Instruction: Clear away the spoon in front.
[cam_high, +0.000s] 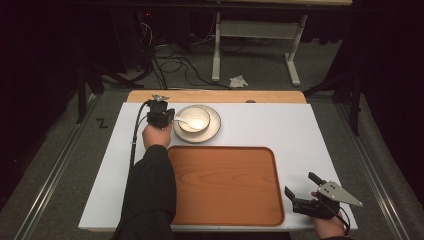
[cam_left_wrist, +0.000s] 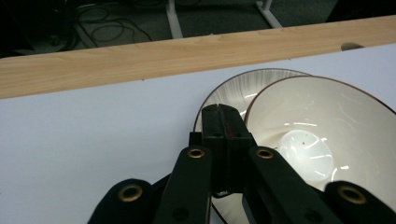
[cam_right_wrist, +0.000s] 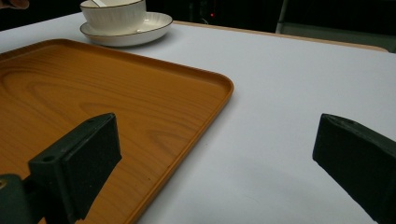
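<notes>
Bowl (cam_high: 194, 119) holding spoon (cam_high: 181, 120) on plate (cam_high: 214, 131), left gripper (cam_left_wrist: 226, 122) closed beside it, right gripper (cam_high: 303, 190) wide.

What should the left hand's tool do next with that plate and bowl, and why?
Probably draw the plate gently towards the wooden tray. The left gripper has its fingers closed right at the plate's rim beside the bowl, though whether they truly pinch the rim is hard to tell. The tray lies bare just next to it, so a slow pull would test the grip.
</notes>
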